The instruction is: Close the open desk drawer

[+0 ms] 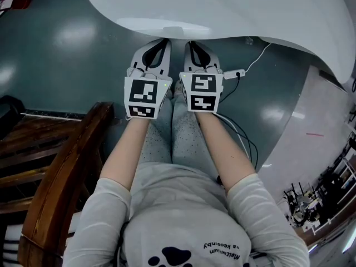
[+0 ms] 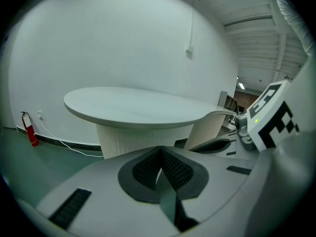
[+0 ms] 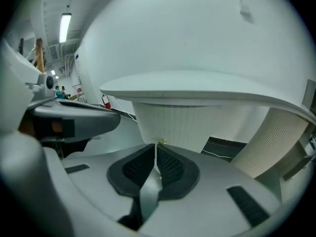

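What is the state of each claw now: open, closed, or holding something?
Left claw: closed, holding nothing.
Right claw: closed, holding nothing.

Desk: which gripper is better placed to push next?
Right, slightly: left gripper and right gripper are both shut, empty, at the desk edge, but a brass fitting on its base sits just past the right one's tips.

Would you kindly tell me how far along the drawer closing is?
Done: no open drawer shows at the white desk, though none is visible at all. In hand: nothing; left claw and right claw are shut, empty. Left: apparently nothing.
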`<state>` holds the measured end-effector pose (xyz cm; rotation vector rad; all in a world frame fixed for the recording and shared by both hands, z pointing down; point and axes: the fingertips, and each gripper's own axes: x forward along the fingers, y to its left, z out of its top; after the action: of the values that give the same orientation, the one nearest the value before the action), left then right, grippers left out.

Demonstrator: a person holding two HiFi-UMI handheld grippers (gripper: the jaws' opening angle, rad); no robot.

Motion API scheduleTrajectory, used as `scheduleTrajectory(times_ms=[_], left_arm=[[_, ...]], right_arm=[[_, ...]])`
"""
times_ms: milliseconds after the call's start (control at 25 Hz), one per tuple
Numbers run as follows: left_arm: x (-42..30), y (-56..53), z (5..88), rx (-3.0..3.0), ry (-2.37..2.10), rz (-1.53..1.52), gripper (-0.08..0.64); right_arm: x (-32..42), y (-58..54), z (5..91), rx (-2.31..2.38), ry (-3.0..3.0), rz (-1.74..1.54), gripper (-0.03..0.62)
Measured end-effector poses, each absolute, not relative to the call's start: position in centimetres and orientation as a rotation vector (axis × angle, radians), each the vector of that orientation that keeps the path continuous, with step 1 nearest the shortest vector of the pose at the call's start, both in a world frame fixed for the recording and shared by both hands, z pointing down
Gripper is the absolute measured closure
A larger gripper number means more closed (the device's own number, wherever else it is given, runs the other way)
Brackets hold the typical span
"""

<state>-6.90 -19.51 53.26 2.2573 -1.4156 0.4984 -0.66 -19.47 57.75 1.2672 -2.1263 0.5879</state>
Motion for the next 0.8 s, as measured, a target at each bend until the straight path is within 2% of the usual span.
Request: scheduleTrajectory(times_ms=[800], left_arm=[[-3.3,-13.0,44.3,2.369,-1.408,0.500,0.551]], right_arm=[[2.0,-14.5,46.5,1.315,-2.259,0.477,0.575]])
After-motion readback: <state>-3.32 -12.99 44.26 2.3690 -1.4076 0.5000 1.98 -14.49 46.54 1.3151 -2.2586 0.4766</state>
